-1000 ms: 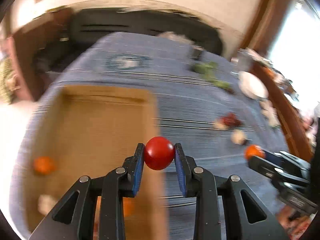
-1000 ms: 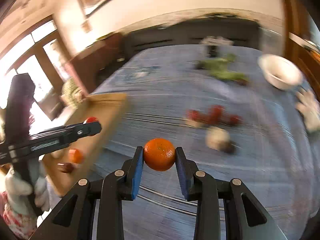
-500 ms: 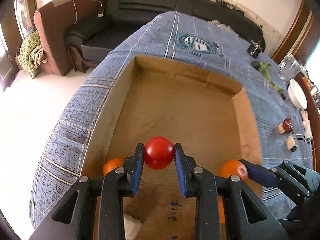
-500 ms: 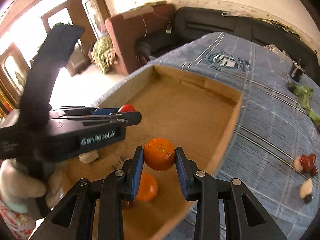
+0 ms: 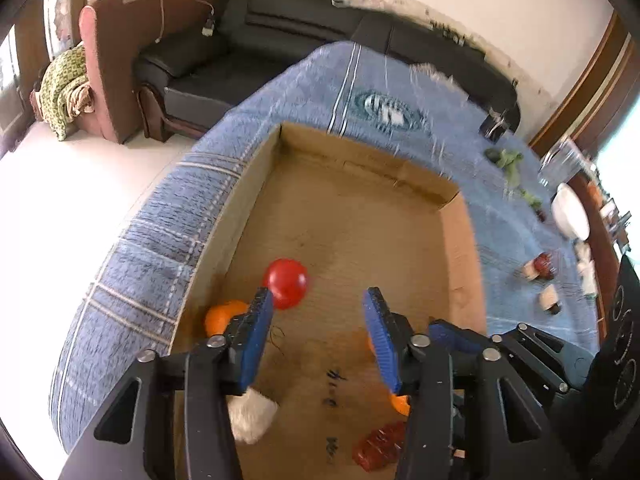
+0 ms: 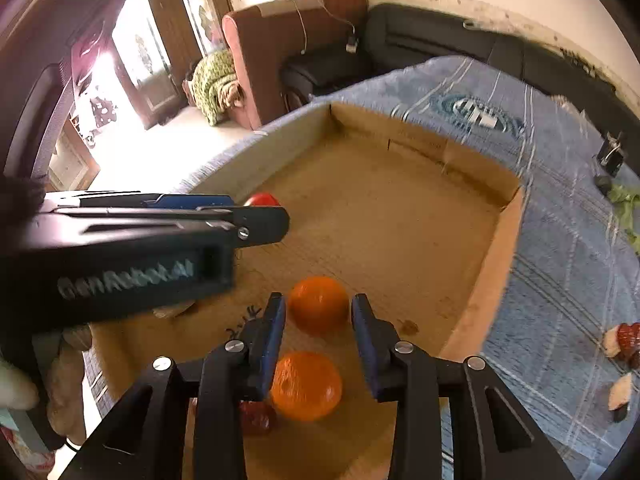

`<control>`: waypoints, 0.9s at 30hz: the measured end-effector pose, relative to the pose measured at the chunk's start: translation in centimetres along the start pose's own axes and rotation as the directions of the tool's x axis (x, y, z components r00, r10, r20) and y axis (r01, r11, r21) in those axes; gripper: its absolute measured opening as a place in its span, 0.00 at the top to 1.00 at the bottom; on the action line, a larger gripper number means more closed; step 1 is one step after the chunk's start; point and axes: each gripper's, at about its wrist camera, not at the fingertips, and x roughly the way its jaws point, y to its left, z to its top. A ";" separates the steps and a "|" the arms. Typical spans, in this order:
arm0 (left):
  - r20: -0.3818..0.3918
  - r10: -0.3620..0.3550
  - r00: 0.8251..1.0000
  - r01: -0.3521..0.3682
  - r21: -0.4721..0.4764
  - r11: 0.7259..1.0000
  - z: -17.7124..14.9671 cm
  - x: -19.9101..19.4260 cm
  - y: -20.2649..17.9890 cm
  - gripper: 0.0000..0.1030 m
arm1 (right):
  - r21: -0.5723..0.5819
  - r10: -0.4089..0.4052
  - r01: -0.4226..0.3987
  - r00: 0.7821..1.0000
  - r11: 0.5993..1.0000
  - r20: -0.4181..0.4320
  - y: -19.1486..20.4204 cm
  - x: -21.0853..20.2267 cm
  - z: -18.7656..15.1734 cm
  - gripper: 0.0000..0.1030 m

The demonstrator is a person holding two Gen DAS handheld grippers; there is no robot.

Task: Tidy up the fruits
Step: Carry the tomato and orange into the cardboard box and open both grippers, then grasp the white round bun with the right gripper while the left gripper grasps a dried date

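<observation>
A shallow cardboard box (image 5: 460, 248) (image 6: 496, 240) lies on the blue cloth. My left gripper (image 5: 318, 322) is open over it; a red tomato (image 5: 287, 283) lies loose just past its left finger. My right gripper (image 6: 318, 330) is open; an orange (image 6: 318, 304) sits loose between its fingertips, apart from both pads. A second orange (image 6: 306, 386) lies below it in the box. Another orange (image 5: 222, 316) is by the box's left wall. The left gripper's body (image 6: 120, 248) shows in the right wrist view, with the tomato (image 6: 262, 199) behind it.
In the box also lie a white piece (image 5: 250, 416) and a dark red fruit (image 5: 378, 446) (image 6: 256, 418). On the cloth to the right are small red and pale fruits (image 5: 538, 268) (image 6: 624, 340), greens (image 5: 506, 160) and a white bowl (image 5: 570, 210). A black sofa (image 5: 320, 40) stands behind.
Both grippers have opened over the box. The tomato has dropped from the left one and the orange from the right one; both now lie in the box.
</observation>
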 end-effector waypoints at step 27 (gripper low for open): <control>-0.029 -0.215 0.976 0.217 0.157 0.964 -7.2 -0.2 -19.6 0.25 | 0.618 -0.318 0.159 0.935 0.770 0.156 -22.4 -18.8 -19.4 0.34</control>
